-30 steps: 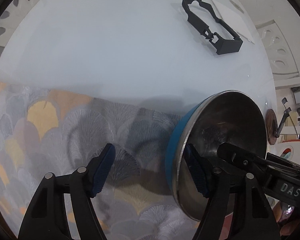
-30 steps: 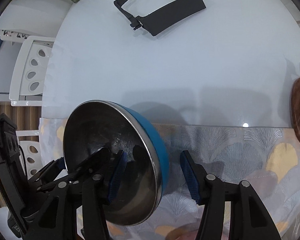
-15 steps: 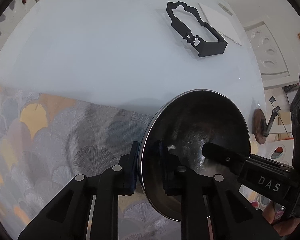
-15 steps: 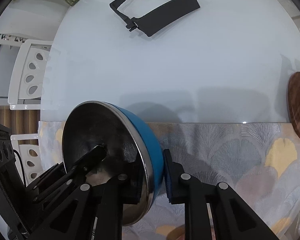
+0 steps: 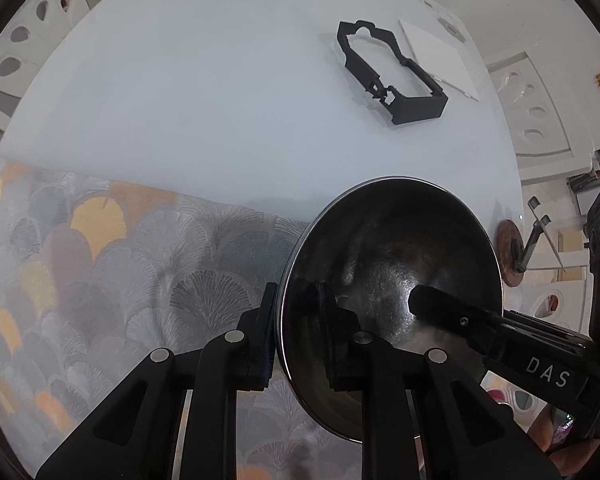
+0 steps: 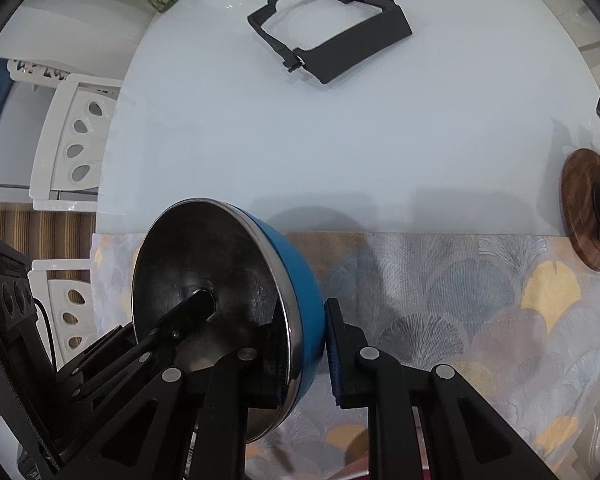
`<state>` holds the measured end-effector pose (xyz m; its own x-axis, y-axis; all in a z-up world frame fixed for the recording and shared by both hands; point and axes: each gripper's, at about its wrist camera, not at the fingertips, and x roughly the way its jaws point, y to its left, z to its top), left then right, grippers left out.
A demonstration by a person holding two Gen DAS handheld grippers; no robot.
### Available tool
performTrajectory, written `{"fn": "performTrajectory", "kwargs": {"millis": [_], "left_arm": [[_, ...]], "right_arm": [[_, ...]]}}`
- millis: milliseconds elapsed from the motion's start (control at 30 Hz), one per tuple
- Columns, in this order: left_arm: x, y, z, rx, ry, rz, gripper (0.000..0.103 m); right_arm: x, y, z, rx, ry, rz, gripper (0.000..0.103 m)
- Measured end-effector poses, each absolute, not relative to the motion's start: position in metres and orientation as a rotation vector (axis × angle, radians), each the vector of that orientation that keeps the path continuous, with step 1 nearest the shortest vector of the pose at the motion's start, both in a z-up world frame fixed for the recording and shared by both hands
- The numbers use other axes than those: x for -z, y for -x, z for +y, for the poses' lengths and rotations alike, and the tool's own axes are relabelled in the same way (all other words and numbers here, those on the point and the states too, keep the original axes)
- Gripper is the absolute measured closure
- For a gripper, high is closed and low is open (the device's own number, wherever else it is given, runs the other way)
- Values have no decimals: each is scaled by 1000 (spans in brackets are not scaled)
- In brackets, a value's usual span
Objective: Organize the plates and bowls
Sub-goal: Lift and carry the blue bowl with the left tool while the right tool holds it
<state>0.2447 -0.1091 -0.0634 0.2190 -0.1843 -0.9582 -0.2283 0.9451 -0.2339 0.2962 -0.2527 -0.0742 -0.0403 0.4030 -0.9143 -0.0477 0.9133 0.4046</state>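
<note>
Bowl (image 5: 392,280), round, blue outside with a steel-lined interior, is hanging tilted on edge above the fan-patterned grey and yellow cloth runner (image 5: 100,272), pinched from both sides at once. Left gripper (image 5: 296,332) is clamping the rim with fingers narrow: one blue pad (image 5: 267,336) is pressing the outer wall, the other is sitting inside against the steel. Right gripper (image 6: 304,356) is doing the same on the opposite rim, its outer blue pad (image 6: 334,352) bearing on the blue wall while the inner finger is lying inside the bowl. In the right wrist view the left gripper's finger is showing as a black bar reaching across the steel interior; in the left wrist view the right one is showing likewise, marked DAS. Whether the bowl's lowest edge is touching the cloth is hard to judge, since the gripper bodies are blocking it. Cloth runner is lying along the near edge of the round white glossy table (image 6: 340,140). Black rectangular open frame (image 6: 328,32) is lying well apart at the far side, with a white flat sheet (image 5: 440,56) just beside it. Round dark wooden disc (image 6: 588,216) carrying a black stand is sitting at the table's edge, overlapping the cloth's end.
</note>
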Motion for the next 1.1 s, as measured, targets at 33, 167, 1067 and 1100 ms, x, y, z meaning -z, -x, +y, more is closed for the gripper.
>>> {"fn": "performTrajectory", "kwargs": {"millis": [33, 167, 1067, 1100], "left_arm": [[62, -243, -109, -29, 356, 1362, 87], [52, -239, -111, -29, 356, 1359, 87], [-5, -192, -162, -7, 319, 1339, 87], [-7, -189, -165, -3, 318, 1336, 87]], "right_arm": [[72, -296, -253, -372, -282, 1573, 87], [63, -292, -255, -377, -281, 1567, 87], [9, -248, -299, -395, -329, 1530, 85], [7, -245, -303, -393, -334, 1526, 85]]}}
